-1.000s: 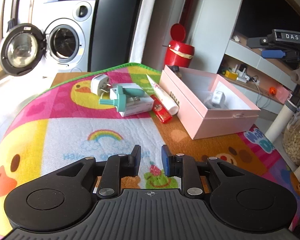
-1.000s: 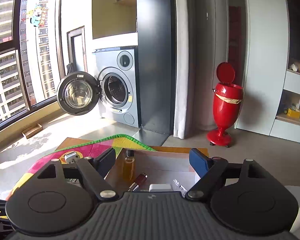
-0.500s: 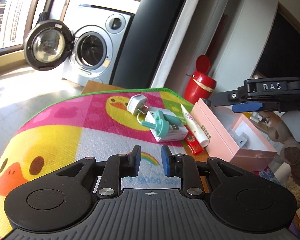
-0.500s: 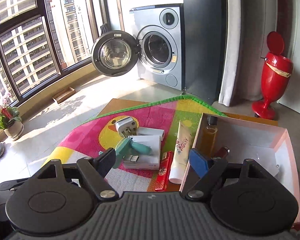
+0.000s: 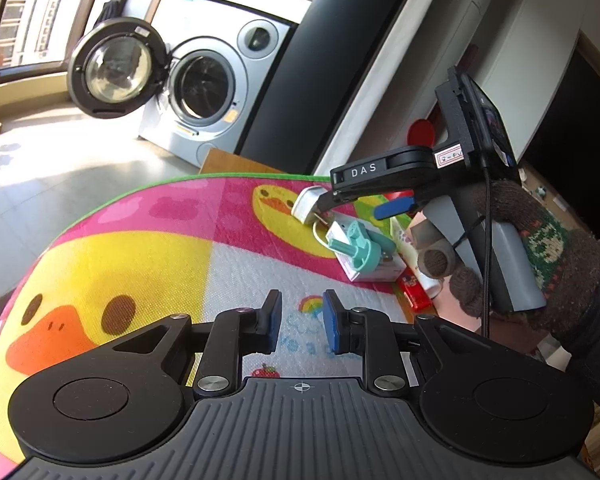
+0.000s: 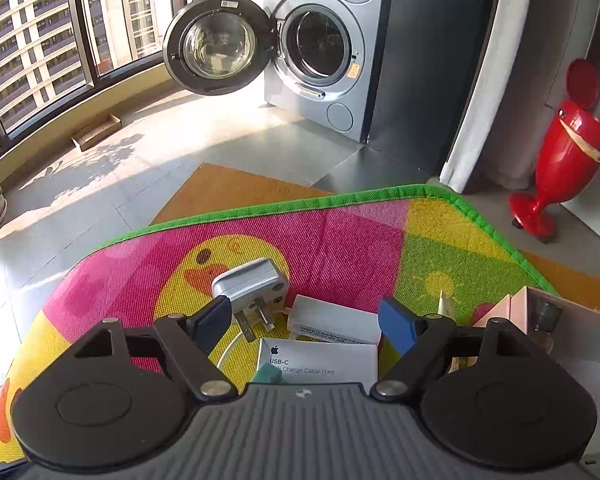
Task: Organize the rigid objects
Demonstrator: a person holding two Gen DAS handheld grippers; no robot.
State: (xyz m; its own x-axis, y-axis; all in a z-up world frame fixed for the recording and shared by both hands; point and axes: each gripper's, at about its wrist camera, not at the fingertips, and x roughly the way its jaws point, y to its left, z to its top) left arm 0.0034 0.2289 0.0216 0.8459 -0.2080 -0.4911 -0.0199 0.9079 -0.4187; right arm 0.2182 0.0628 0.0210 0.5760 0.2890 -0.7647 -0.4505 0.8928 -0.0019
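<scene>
Blue pads line the jaws of the right gripper (image 6: 306,322), which gape wide with nothing in them, right over a white wall plug (image 6: 252,286) and a white USB-C cable box (image 6: 320,362). A teal plug (image 5: 358,250) lies on that box. Both sit on the bright duck mat (image 5: 148,248), beside a pink box (image 6: 520,308). The left gripper (image 5: 299,322) hangs low over the mat, jaws a little apart and empty.
</scene>
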